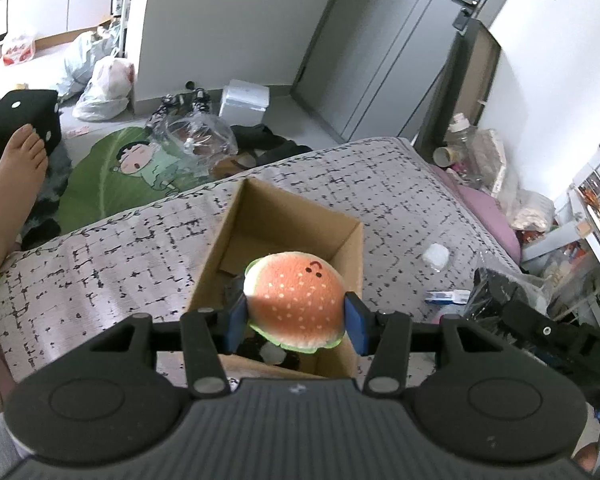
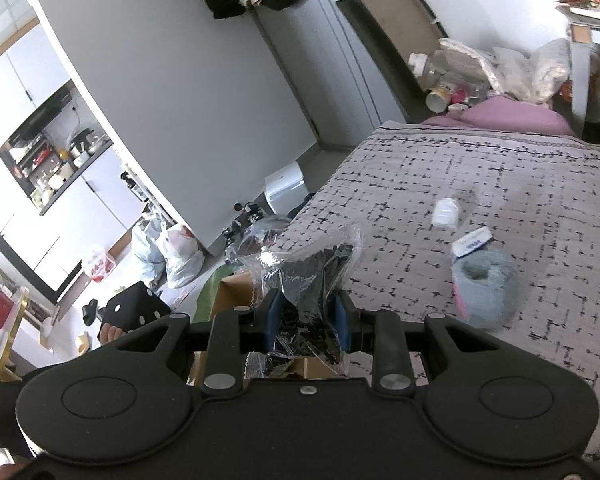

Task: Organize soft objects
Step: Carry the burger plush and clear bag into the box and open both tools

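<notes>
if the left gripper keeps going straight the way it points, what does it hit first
Most likely the open cardboard box on the bed: the left gripper, shut on the burger plush, points down into it. Dark items lie inside; depth is unclear.

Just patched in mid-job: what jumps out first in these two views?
A hamburger plush clamped in the left gripper, held above the open cardboard box on the bed. The right gripper pinches a clear plastic bag of dark items; a blue yarn roll lies on the bedspread.
</notes>
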`<state>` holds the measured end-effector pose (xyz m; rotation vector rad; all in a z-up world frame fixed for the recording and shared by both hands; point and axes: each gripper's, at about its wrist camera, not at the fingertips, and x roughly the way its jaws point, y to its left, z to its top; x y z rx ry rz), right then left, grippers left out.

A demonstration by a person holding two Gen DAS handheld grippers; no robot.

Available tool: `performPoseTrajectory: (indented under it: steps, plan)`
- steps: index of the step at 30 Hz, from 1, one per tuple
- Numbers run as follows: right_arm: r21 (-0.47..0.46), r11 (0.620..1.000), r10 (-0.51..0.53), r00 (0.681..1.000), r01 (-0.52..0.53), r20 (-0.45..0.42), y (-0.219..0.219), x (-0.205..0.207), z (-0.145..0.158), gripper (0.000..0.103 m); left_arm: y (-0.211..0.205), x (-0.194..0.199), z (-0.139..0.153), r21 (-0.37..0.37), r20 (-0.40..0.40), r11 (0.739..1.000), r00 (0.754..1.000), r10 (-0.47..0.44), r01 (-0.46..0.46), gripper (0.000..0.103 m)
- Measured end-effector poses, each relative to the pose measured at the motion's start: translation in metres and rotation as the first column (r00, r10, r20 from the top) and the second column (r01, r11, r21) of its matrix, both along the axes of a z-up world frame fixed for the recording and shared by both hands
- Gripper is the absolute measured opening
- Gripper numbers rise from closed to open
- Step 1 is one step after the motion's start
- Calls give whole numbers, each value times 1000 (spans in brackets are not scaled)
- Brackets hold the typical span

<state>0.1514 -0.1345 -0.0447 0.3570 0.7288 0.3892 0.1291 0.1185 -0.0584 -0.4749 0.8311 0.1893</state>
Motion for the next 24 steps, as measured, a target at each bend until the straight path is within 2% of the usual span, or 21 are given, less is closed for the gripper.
performPoseTrajectory:
  steps: [17, 24]
  plan:
    - [-25, 998, 62, 995, -64, -75, 50, 31, -27, 28, 25, 29, -45, -25, -108, 999, 994, 22, -25, 51]
    - [-23, 996, 84, 991, -87, -107, 67, 42, -39, 28, 33, 33, -46, -22, -123, 999, 992, 24, -27, 65]
